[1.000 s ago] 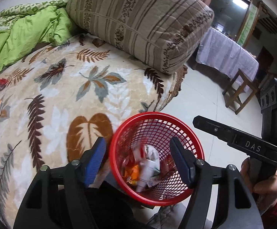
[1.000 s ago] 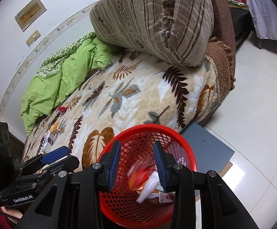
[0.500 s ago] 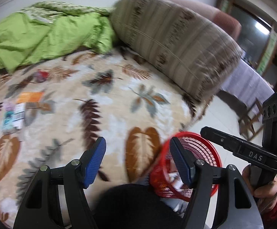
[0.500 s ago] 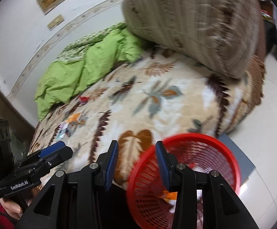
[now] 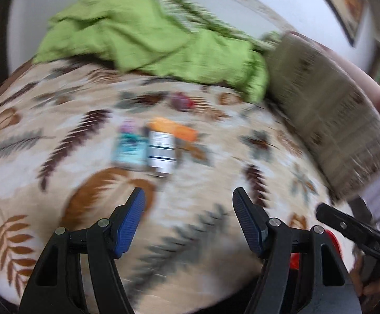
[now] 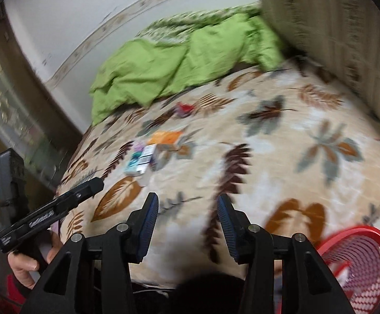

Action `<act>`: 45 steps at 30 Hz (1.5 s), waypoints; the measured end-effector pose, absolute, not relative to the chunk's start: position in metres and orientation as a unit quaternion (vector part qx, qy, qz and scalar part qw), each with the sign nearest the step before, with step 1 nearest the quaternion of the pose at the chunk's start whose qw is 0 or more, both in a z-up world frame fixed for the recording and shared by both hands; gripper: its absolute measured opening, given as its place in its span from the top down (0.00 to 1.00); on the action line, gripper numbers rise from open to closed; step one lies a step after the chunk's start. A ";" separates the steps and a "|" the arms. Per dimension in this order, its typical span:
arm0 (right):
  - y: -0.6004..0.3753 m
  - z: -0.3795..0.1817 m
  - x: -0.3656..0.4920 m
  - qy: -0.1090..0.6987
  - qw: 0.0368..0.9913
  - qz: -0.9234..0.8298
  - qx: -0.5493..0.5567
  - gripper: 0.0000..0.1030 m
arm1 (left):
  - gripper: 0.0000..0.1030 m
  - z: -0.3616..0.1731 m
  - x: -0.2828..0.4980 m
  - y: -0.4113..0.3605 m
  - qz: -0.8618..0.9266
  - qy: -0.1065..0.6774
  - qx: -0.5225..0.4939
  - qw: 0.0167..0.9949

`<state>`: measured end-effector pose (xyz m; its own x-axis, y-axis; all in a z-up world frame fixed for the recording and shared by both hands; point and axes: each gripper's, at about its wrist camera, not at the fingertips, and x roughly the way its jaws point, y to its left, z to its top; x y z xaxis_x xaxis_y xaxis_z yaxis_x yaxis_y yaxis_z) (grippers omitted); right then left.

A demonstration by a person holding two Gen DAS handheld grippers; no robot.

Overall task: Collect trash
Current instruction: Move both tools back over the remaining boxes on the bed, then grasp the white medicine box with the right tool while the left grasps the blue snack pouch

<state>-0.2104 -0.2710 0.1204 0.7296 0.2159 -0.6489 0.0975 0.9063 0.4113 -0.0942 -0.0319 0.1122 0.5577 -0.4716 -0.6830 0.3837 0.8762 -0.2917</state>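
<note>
Several pieces of trash lie on the leaf-patterned bed cover: a teal packet (image 5: 130, 148), a white box (image 5: 161, 151), an orange wrapper (image 5: 173, 128) and a small red wrapper (image 5: 181, 101). They also show in the right wrist view, the teal packet (image 6: 135, 161), the orange wrapper (image 6: 165, 138) and the red wrapper (image 6: 184, 109). My left gripper (image 5: 188, 206) is open and empty, short of the packets. My right gripper (image 6: 187, 209) is open and empty over the cover. The red mesh basket (image 6: 357, 259) stands at lower right.
A green quilt (image 5: 148, 34) is bunched at the back of the bed. A large striped pillow (image 5: 328, 110) lies at the right. The bed cover (image 6: 281, 162) fills the middle. A cabinet (image 6: 12, 110) stands left of the bed.
Both grippers have swung left from over the red basket towards the trash on the bed. The basket has slid to the right edge of both views. Both stay open.
</note>
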 end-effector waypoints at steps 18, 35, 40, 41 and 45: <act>-0.181 0.035 0.010 0.462 0.862 0.036 0.204 0.45 | 0.34 0.054 -0.010 0.056 -0.131 0.431 -0.130 0.883; -0.201 0.042 -0.006 0.409 0.887 0.024 0.211 0.67 | 0.34 0.033 0.037 -0.020 -0.156 0.461 -0.054 0.872; -0.215 0.052 -0.012 0.384 0.898 -0.008 0.214 0.67 | 0.34 0.017 0.052 -0.053 -0.160 0.472 -0.012 0.867; -0.217 0.051 -0.011 0.385 0.896 -0.009 0.221 0.67 | 0.34 0.014 0.056 -0.057 -0.156 0.475 -0.002 0.866; -0.222 0.043 -0.003 0.400 0.884 -0.002 0.243 0.67 | 0.40 0.009 0.063 -0.063 -0.146 0.469 0.026 0.871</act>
